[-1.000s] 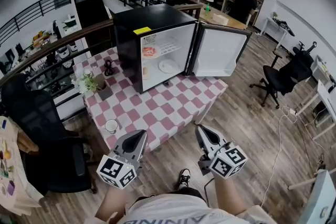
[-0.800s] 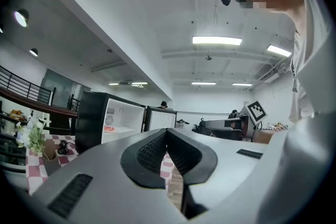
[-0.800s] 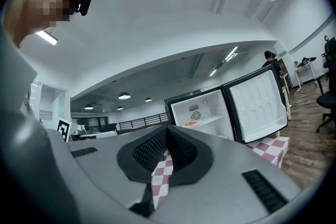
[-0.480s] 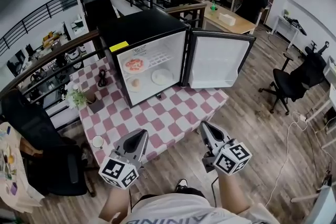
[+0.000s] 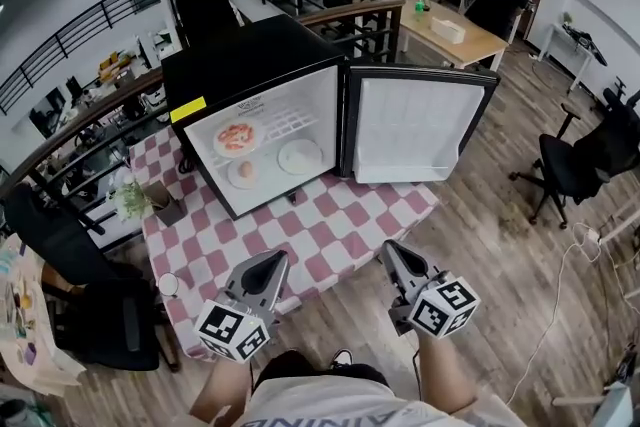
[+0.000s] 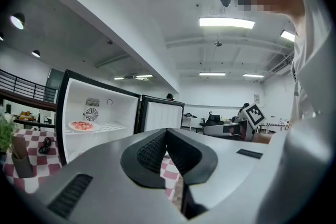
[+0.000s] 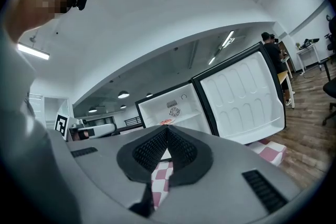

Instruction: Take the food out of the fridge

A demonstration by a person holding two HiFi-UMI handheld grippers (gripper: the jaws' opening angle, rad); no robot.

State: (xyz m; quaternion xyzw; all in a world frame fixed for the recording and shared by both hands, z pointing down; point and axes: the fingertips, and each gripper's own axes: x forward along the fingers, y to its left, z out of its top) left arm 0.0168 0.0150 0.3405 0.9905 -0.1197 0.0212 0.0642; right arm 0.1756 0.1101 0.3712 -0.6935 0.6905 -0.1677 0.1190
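Food (image 5: pixel 237 137) on plates (image 5: pixel 300 156) inside the open fridge (image 5: pixel 250 65), left gripper (image 5: pixel 272 260) and right gripper (image 5: pixel 390 248) both pinched shut, empty, near the tabletop (image 5: pixel 330 225) edge; risks shoving a plate back unless opened first.

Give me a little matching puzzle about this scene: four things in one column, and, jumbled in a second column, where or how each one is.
Sides are as the head view shows them.

Things:
1. pizza plate
2. fridge door
3. potted plant
4. white cup

Places or states:
A. swung open to the right
B. at the near left corner of the table
C. on the upper shelf inside the fridge
D. on the table, left of the fridge

Pairs: 1-C, 2-A, 3-D, 4-B.
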